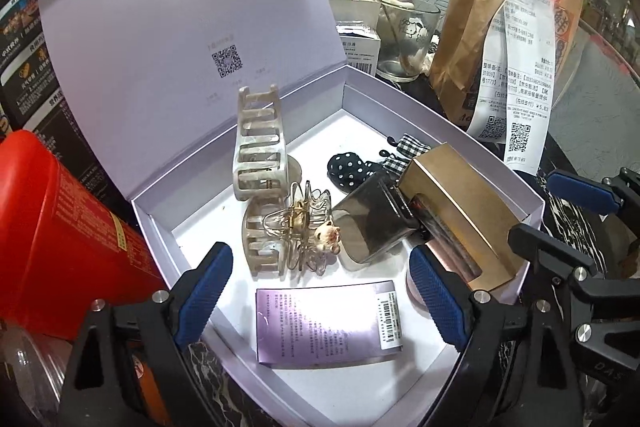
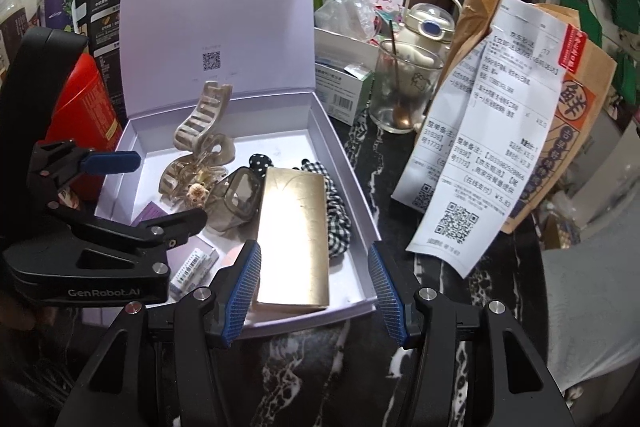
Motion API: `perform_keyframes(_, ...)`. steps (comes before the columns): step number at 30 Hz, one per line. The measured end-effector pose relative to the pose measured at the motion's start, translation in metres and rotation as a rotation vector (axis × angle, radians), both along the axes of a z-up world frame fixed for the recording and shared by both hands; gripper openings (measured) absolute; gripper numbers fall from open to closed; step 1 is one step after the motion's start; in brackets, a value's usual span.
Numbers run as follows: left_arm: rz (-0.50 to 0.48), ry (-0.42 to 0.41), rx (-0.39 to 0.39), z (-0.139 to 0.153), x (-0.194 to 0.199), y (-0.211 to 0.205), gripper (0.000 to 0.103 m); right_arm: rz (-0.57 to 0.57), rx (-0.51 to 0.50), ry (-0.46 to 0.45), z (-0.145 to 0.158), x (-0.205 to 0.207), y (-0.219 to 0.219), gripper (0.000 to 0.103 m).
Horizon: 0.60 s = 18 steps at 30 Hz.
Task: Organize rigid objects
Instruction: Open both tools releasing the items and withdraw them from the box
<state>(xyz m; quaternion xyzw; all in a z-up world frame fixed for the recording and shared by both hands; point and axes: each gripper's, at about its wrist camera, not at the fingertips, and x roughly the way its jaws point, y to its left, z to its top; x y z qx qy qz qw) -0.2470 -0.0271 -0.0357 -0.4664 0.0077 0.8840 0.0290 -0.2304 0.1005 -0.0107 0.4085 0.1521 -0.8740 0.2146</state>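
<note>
An open white box [image 1: 472, 131] [image 2: 352, 187] stands on the dark marble counter, its lid upright behind. Inside lie a beige claw clip [image 1: 258, 151] [image 2: 200, 123], a clear butterfly clip [image 1: 296, 223], a smoky square clip [image 1: 372, 223] [image 2: 240, 195], a polka-dot scrunchie [image 1: 352, 167], a gingham scrunchie [image 2: 338, 223], a gold case [image 1: 460, 207] [image 2: 294, 239] and a purple card [image 1: 328, 323]. My left gripper [image 1: 320, 295] [image 2: 148, 191] hangs open over the card, holding nothing. My right gripper [image 2: 314, 291] [image 1: 560, 215] is open at the box's near right corner; the gold case's end lies between its pads, unpressed.
A red canister [image 1: 60, 239] stands against the box's left side. Behind and to the right are a glass with a spoon [image 2: 400, 95], a cream kettle [image 2: 428, 23], small cartons [image 2: 344, 87] and a brown paper bag with long receipts [image 2: 492, 131].
</note>
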Motion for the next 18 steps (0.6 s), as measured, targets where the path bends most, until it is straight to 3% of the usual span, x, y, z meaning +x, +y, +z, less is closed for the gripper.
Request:
perform_keyframes(9, 0.022, 0.032, 0.003, 0.014, 0.008, 0.004, 0.091, -0.001, -0.009, 0.006, 0.007, 0.003, 0.01, 0.055)
perform_keyframes(16, 0.064, 0.072, -0.002, 0.035, 0.024, 0.002, 0.091, 0.001, -0.056, 0.037, 0.022, 0.012, 0.018, 0.075)
perform_keyframes(18, 0.068, 0.085, -0.008, 0.041, 0.027, 0.002, 0.096, -0.001, -0.068, 0.05, 0.026, 0.015, 0.021, 0.076)
